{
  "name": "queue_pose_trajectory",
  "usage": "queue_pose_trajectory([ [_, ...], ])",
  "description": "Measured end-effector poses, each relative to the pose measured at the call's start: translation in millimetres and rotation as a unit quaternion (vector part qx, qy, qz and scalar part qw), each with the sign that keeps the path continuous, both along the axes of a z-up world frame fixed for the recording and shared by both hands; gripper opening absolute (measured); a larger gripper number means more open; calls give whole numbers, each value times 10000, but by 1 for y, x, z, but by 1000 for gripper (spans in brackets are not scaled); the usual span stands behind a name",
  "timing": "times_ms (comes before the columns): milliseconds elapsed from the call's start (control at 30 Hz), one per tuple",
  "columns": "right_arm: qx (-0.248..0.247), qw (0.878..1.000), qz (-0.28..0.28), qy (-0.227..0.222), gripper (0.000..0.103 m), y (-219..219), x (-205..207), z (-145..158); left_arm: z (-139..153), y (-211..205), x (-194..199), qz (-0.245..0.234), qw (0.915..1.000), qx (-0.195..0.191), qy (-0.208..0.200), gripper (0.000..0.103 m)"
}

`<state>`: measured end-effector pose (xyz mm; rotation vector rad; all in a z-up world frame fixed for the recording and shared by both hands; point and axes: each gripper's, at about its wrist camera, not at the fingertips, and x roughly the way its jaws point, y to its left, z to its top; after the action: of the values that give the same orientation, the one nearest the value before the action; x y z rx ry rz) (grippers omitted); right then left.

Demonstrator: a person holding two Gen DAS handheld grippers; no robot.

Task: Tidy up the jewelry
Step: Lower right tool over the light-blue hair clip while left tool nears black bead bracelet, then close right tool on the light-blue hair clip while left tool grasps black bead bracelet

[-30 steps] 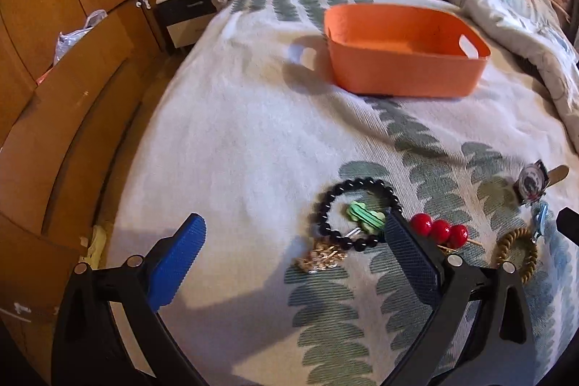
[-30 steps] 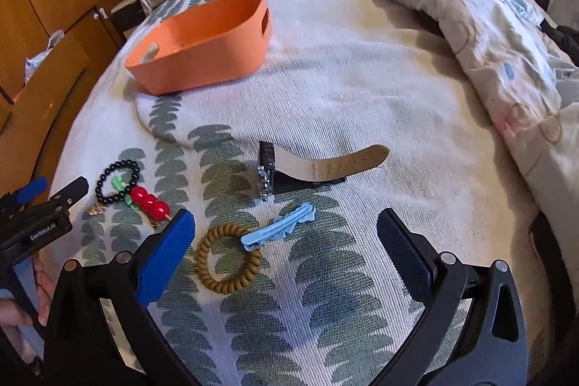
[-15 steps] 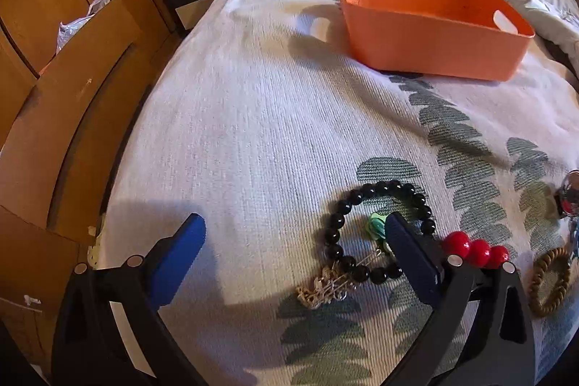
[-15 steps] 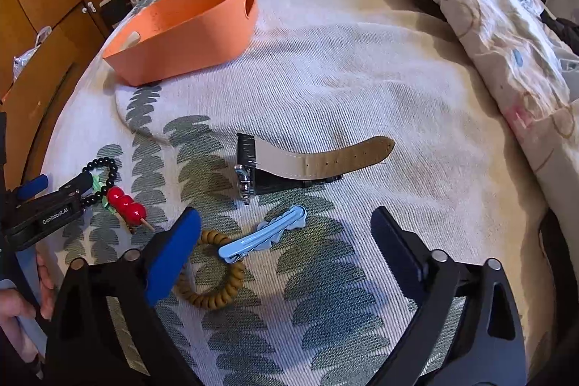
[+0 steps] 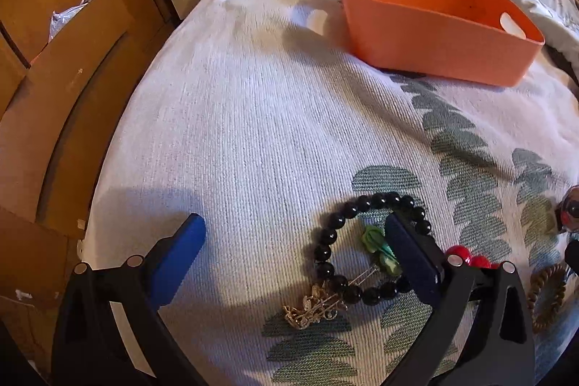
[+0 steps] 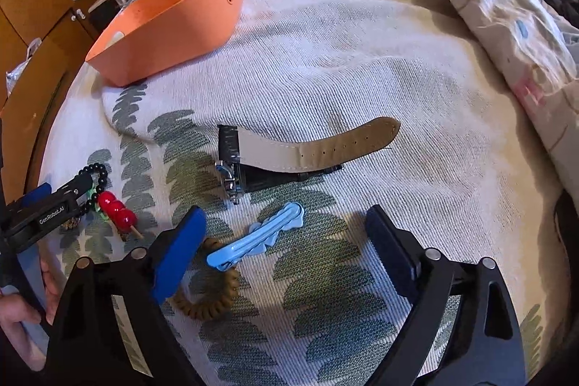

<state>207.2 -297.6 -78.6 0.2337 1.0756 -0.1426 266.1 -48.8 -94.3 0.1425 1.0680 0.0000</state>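
text: "GenRobot.AI" | on: left hand-held gripper – white print, black body | else: none legible

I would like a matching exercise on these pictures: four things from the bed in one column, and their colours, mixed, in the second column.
Things:
1. basket
2. bead bracelet
3. hair clip
4. coil hair tie

Colours:
a. light blue
b. brown
c. orange
d. black

Pairs: 1-c, 2-d, 3-a, 4-b
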Motion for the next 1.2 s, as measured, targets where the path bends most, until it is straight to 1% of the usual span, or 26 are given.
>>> queue_pose_trajectory([
  [67,-141,9999,-3,30,81,2,1,-1,-2,-2,-2,-32,10000,70,-13,98],
  [167,-411,9991,53,87,77,9,2,-2,-2,-5,-3,-45,9998,157,-70,98],
  [300,-597,9981,137,96,71,16,0,-1,-1,-4,-5,-43,9998,167,-136,98],
  [367,-687,9974,206,100,66,22,-1,-1,-1,-3,-5,-32,9998,141,-156,98],
  [500,-758,9968,241,79,64,27,-3,-2,0,-2,-9,-22,9999,73,-154,98],
  [600,-703,9972,246,76,63,27,0,-2,1,-1,-9,-38,9999,32,-144,98],
  [700,-644,9976,239,66,57,24,0,0,1,0,-10,-62,9999,-21,-146,97],
  [733,-642,9977,227,72,53,23,0,0,1,0,-10,-86,9998,-43,-153,96],
  [833,-696,9973,198,82,44,22,1,1,3,-2,-13,-196,9996,-58,-197,87],
  [900,-728,9971,212,99,42,21,1,1,5,-5,-14,-314,9992,-49,-228,75],
  [933,-733,9970,217,102,40,21,1,1,5,-6,-15,-366,9991,-104,-207,71],
  [1000,-737,9970,230,105,35,22,1,2,6,-6,-16,-451,9985,-289,-144,57],
  [1033,-755,9968,238,107,32,23,1,2,6,-7,-16,-482,9982,-326,-130,55],
  [1100,-733,9970,230,110,30,22,1,3,7,-9,-17,-540,9978,-377,-115,46],
  [1167,-707,9972,218,109,28,21,1,3,7,-10,-18,-587,9974,-393,-124,42],
  [1200,-682,9974,212,113,27,20,1,3,7,-11,-18,-608,9972,-424,-120,37],
])
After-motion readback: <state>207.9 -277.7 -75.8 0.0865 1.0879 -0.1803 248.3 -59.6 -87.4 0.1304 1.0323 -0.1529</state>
